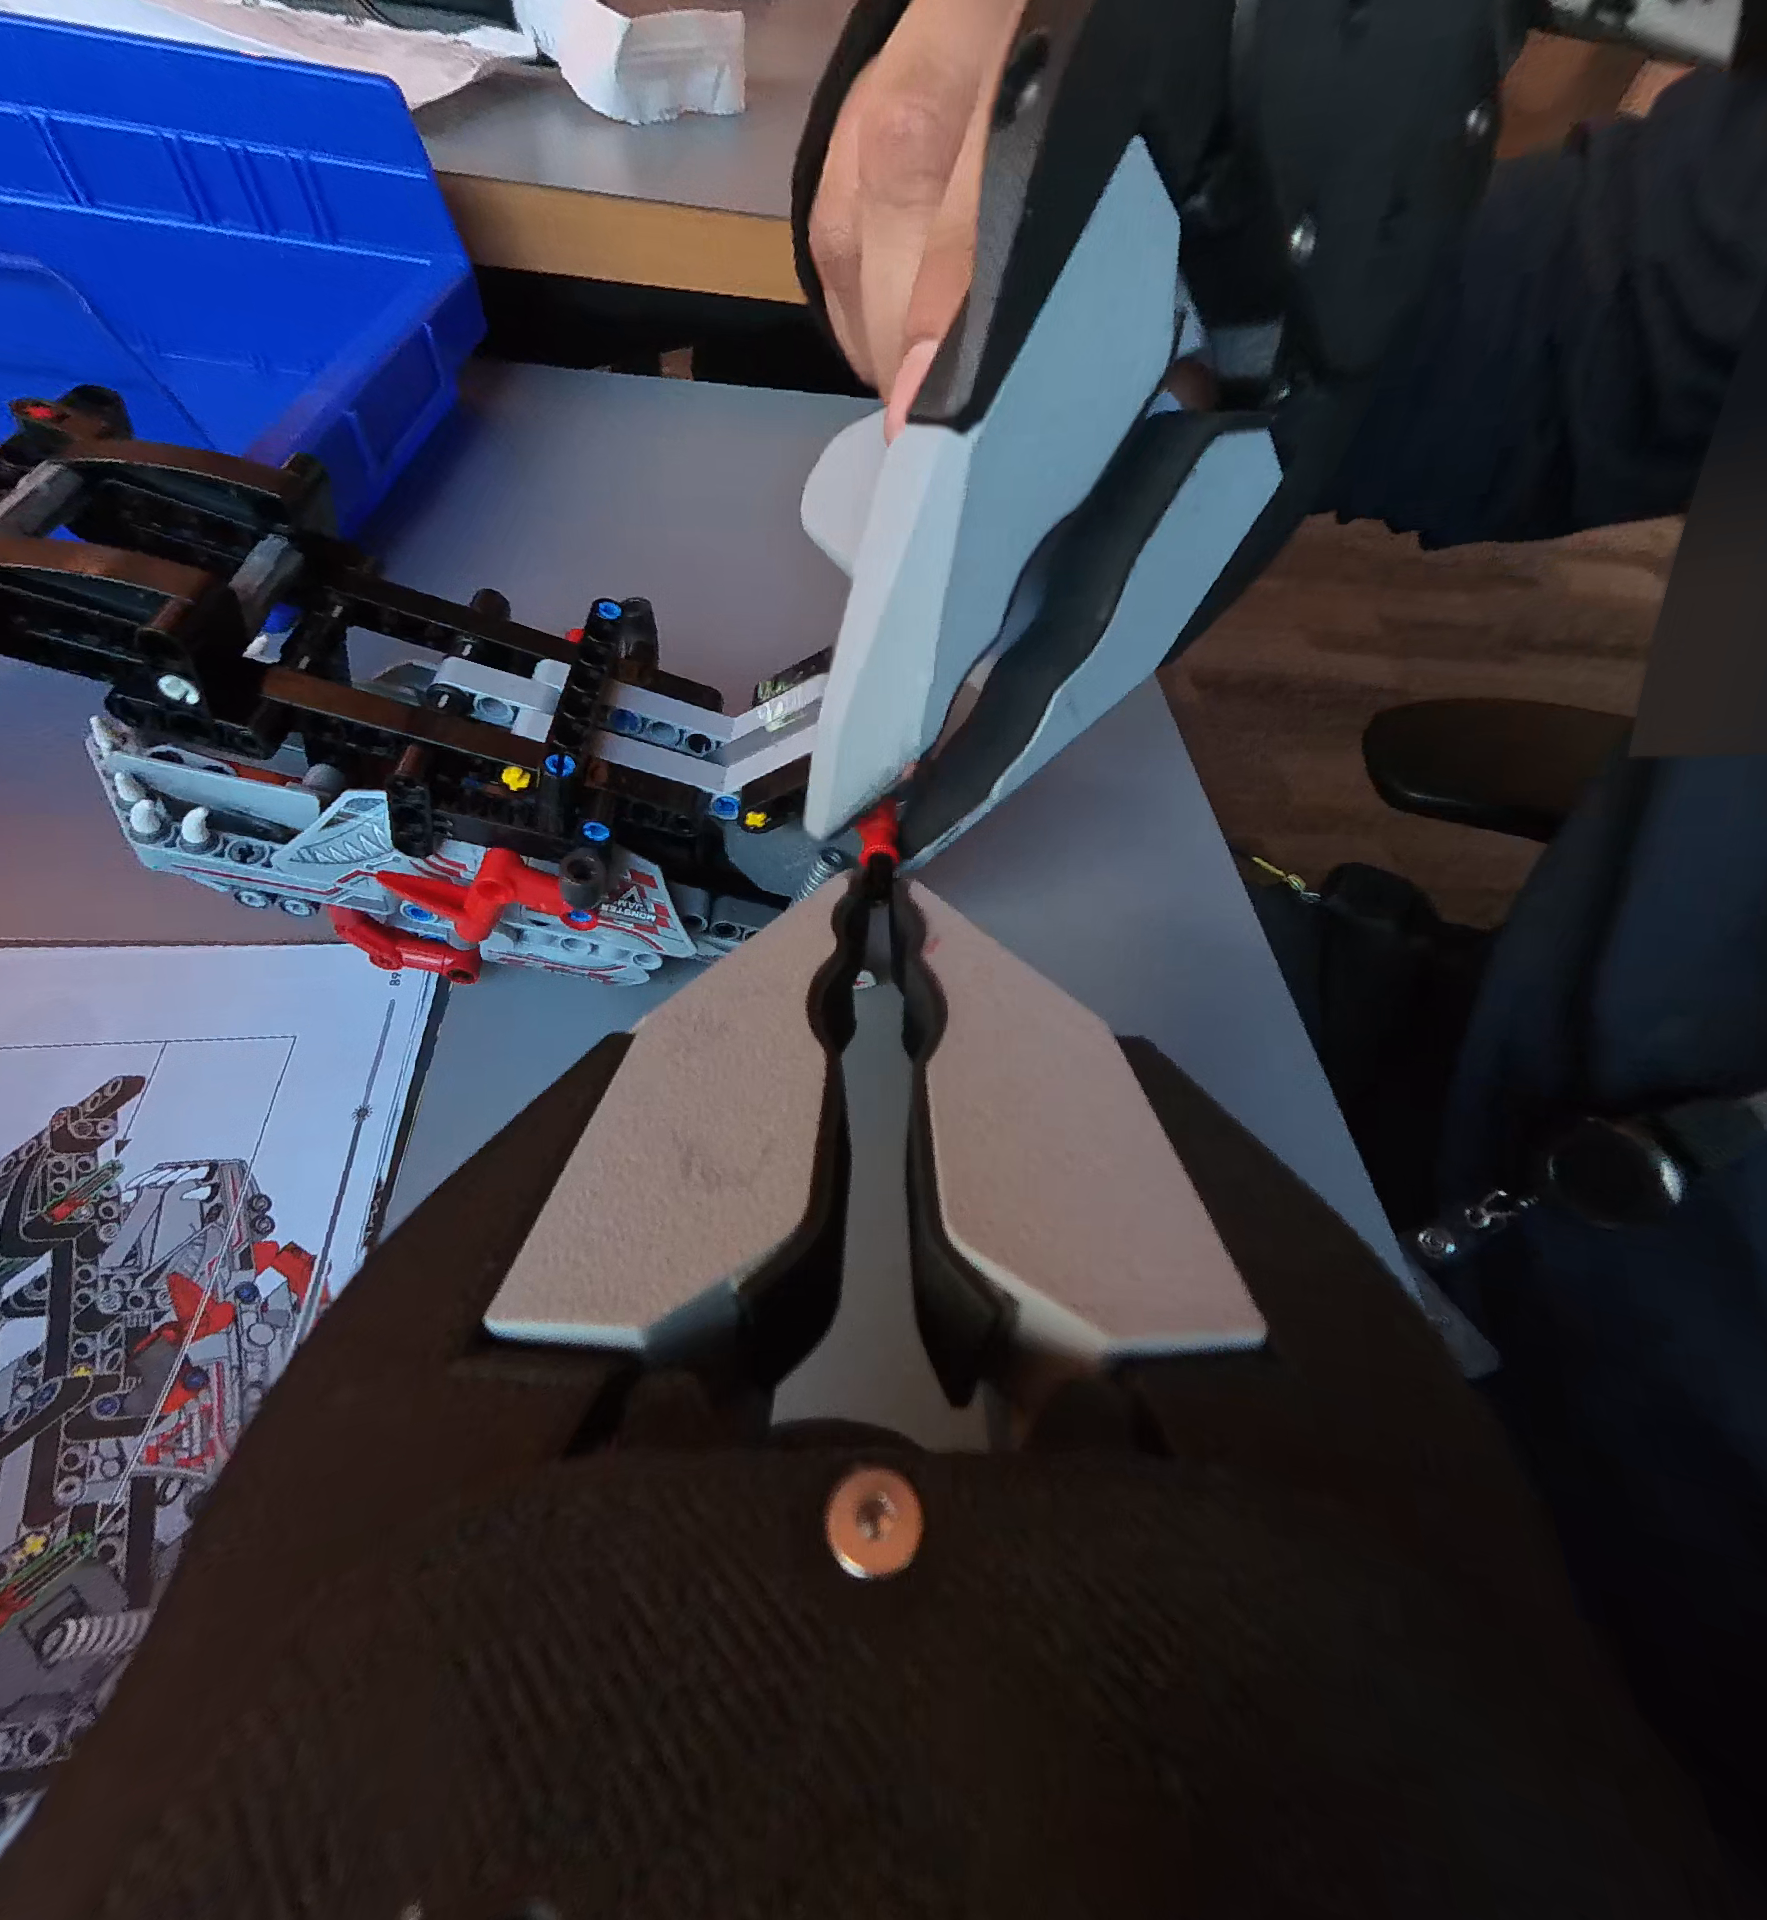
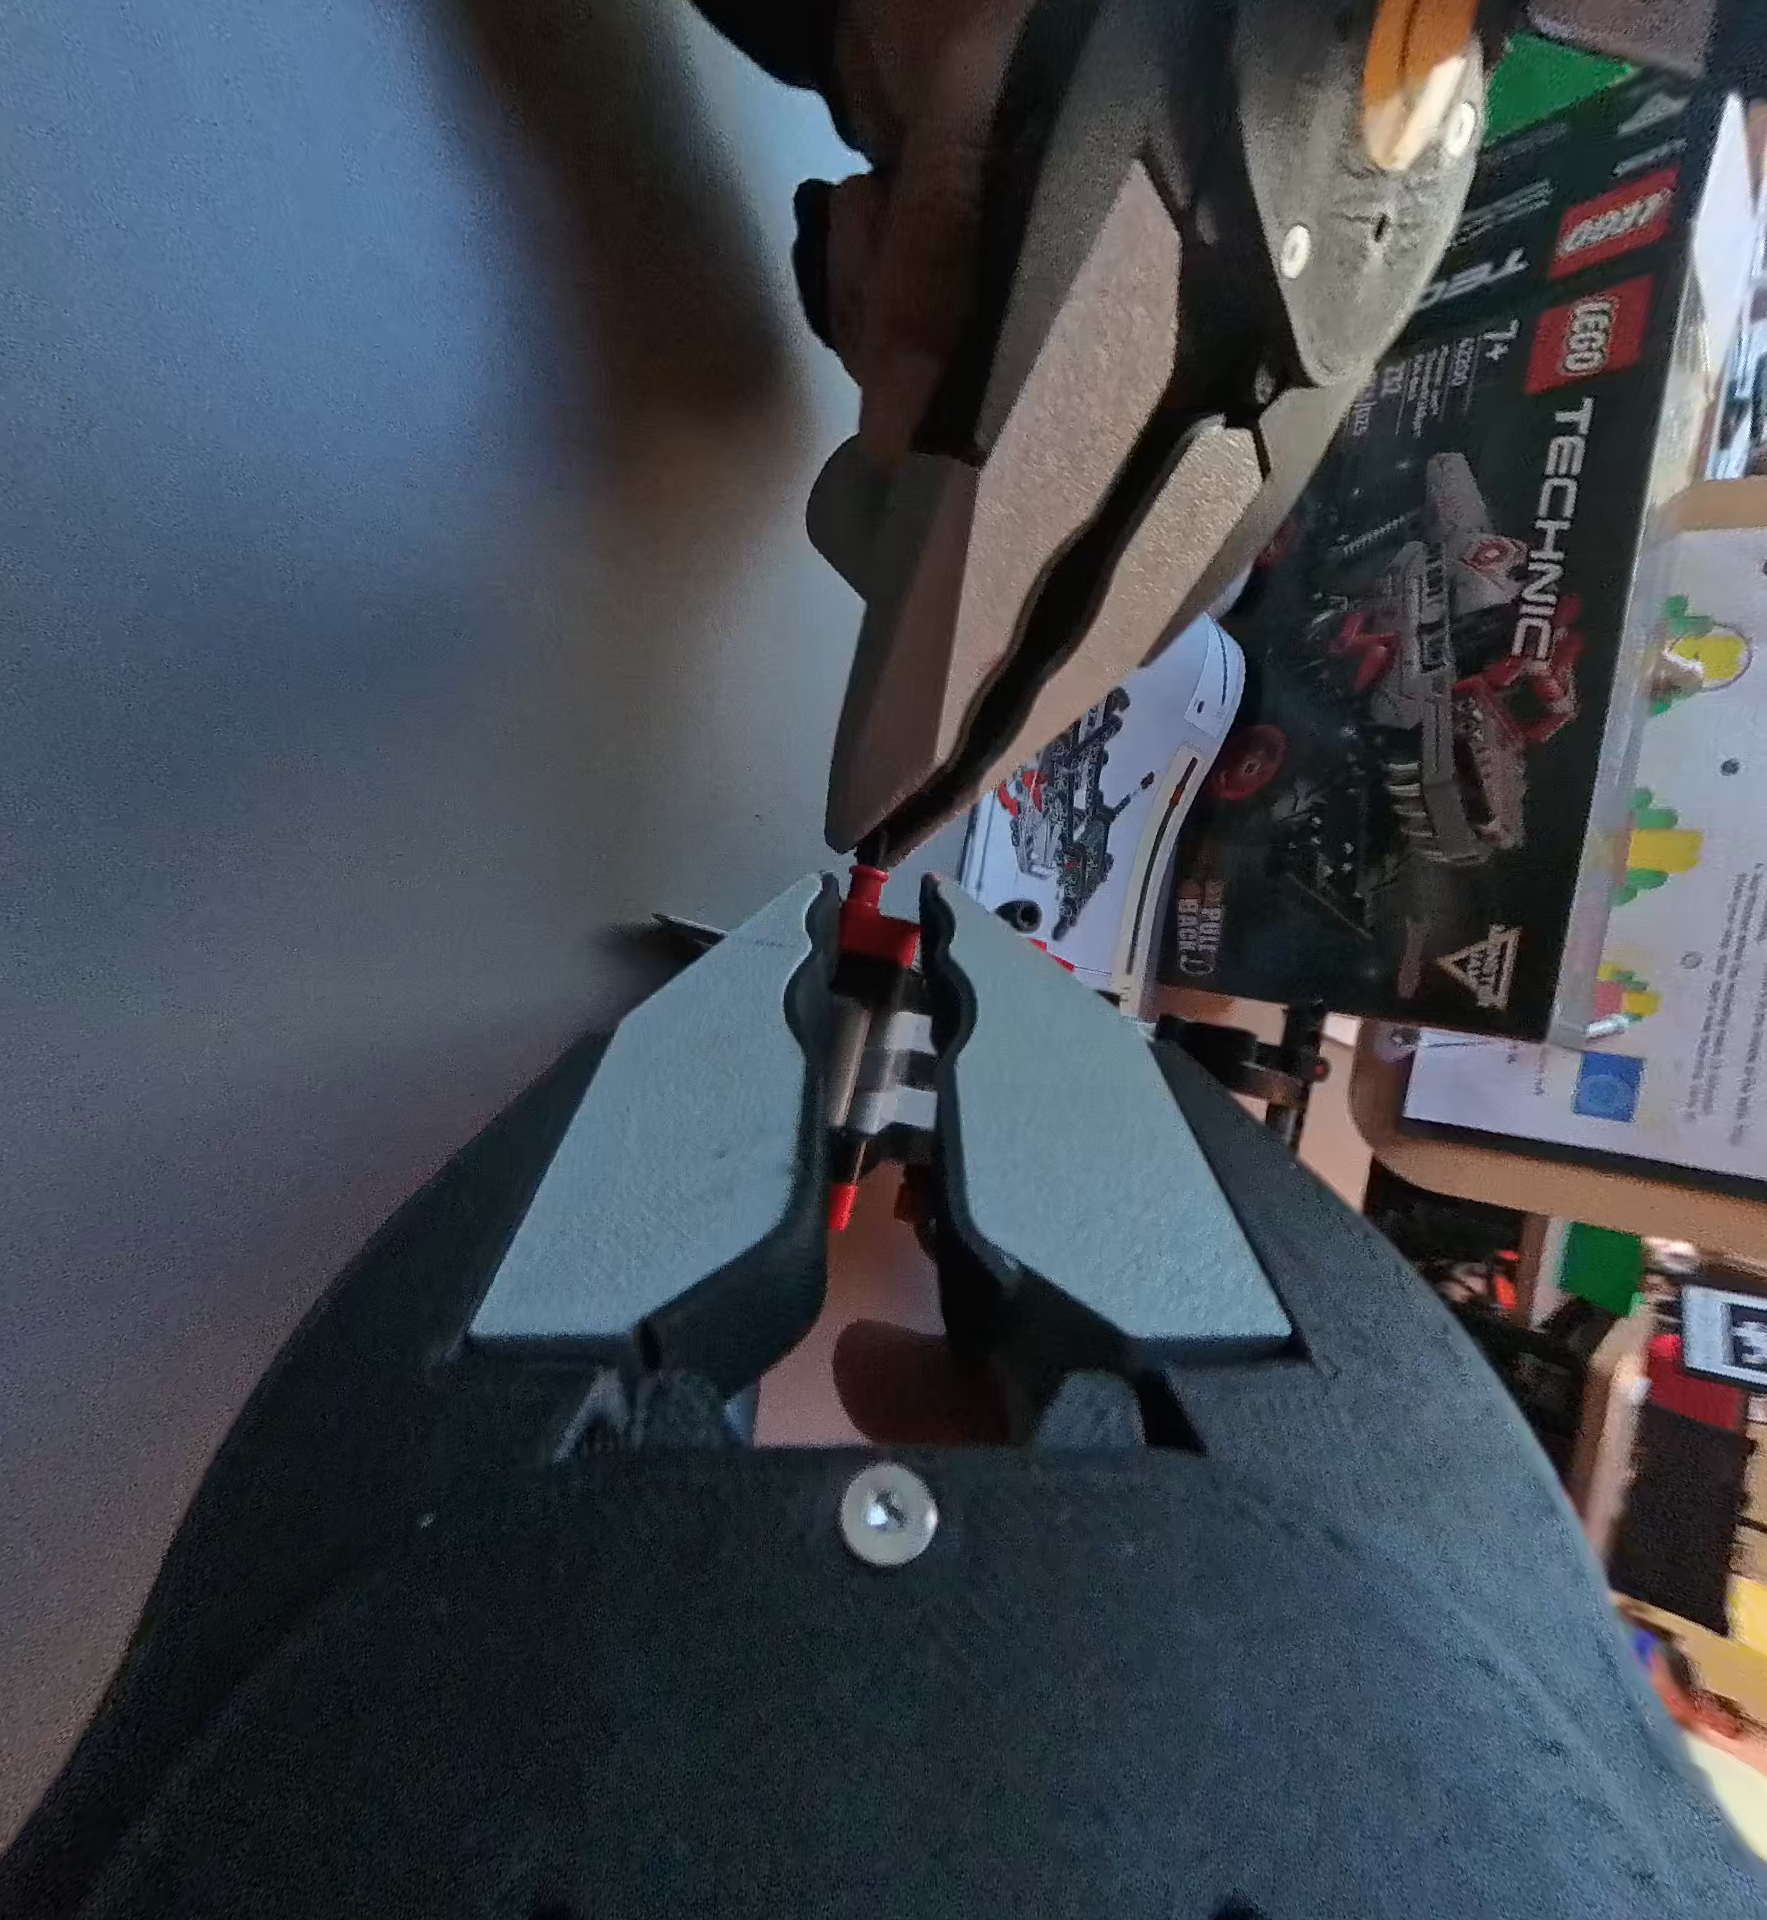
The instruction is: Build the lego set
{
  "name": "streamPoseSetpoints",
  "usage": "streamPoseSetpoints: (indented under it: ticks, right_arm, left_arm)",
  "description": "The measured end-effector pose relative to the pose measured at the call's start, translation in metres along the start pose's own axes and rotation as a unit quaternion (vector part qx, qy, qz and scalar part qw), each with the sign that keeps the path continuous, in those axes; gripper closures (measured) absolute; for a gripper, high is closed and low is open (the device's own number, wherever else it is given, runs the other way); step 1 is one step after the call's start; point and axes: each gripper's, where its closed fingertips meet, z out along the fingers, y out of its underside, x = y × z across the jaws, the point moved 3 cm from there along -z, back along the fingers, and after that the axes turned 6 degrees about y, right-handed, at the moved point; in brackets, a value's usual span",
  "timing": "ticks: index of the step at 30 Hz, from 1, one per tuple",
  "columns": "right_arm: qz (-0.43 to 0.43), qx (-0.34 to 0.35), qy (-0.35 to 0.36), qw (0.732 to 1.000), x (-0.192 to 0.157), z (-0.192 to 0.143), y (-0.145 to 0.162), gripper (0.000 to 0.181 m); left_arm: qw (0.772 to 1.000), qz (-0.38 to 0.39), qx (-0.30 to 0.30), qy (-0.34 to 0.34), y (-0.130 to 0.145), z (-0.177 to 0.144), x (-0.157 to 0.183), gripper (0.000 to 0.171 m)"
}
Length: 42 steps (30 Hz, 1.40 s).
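My left gripper (image 1: 874, 914) is shut on a small black pin (image 1: 872, 883) at its tips. My right gripper (image 2: 876, 894) is shut on a small shock-absorber piece (image 2: 874, 1029) with red ends, a grey body and a spring. The two grippers meet tip to tip, and the black pin touches the piece's red end (image 1: 879, 831). In the left wrist view the right gripper (image 1: 879, 821) comes down from above, held by a hand. In the right wrist view the left gripper (image 2: 858, 831) comes down from above. The partly built grey, black and red truck model (image 1: 443, 769) lies on the grey table (image 1: 1066, 883) left of the grippers.
An open instruction booklet (image 1: 131, 1299) lies at the front left. A blue bin (image 1: 183, 229) stands behind the model. The set's box (image 2: 1481, 675) stands upright beyond the grippers. The table edge and a person's dark clothing (image 1: 1637, 1039) are to the right. Less than 4 cm separates the two grippers' tips.
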Motion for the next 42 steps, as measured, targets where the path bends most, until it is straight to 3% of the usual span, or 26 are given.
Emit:
streamPoseSetpoints:
  ticks: [7, 18, 21, 26, 30, 32, 34, 36, 37, 39, 42]
  right_arm:
    - [-0.075, -0.026, -0.005, 0.997, -0.001, 0.005, -0.006, 0.177]
    - [0.029, -0.018, -0.006, 0.999, 0.000, -0.002, 0.008, 0.179]
    - [0.010, -0.023, 0.007, 1.000, 0.001, 0.001, 0.005, 0.179]
    - [0.005, -0.022, 0.022, 0.999, 0.000, 0.000, 0.005, 0.178]
    - [0.110, 0.047, 0.016, 0.993, 0.001, -0.017, -0.003, 0.158]
    - [0.204, 0.095, 0.044, 0.973, 0.008, -0.040, 0.003, 0.152]
    - [0.328, 0.136, 0.074, 0.932, 0.013, -0.065, 0.030, 0.172]
    - [0.437, 0.185, 0.054, 0.879, 0.005, -0.080, 0.053, 0.165]
    - [0.462, 0.189, 0.040, 0.865, -0.002, -0.081, 0.064, 0.158]
    - [0.468, 0.157, 0.027, 0.869, -0.013, -0.073, 0.087, 0.151]
    - [0.440, 0.150, -0.001, 0.886, -0.018, -0.060, 0.097, 0.171]
  left_arm:
    - [1.000, 0.001, 0.005, -0.005, 0.002, -0.004, -0.001, 0.171]
    - [0.999, -0.025, 0.037, 0.006, 0.003, -0.014, 0.000, 0.171]
    - [1.000, -0.018, -0.006, -0.004, 0.008, 0.004, 0.003, 0.171]
    - [0.997, -0.065, 0.027, 0.013, -0.002, 0.002, -0.002, 0.160]
    - [0.996, -0.081, 0.046, 0.010, -0.006, -0.001, -0.009, 0.162]
    - [0.995, -0.085, 0.048, -0.001, -0.008, -0.002, -0.011, 0.156]
    - [0.997, -0.069, 0.026, -0.037, -0.011, -0.002, -0.013, 0.153]
    - [0.998, -0.034, -0.001, -0.054, -0.016, 0.003, -0.008, 0.154]
    - [0.998, -0.023, -0.019, -0.050, -0.016, 0.007, -0.005, 0.155]
    - [0.997, -0.026, -0.065, -0.035, -0.011, 0.016, -0.003, 0.160]
    - [0.994, -0.032, -0.103, -0.031, -0.005, 0.018, -0.003, 0.163]
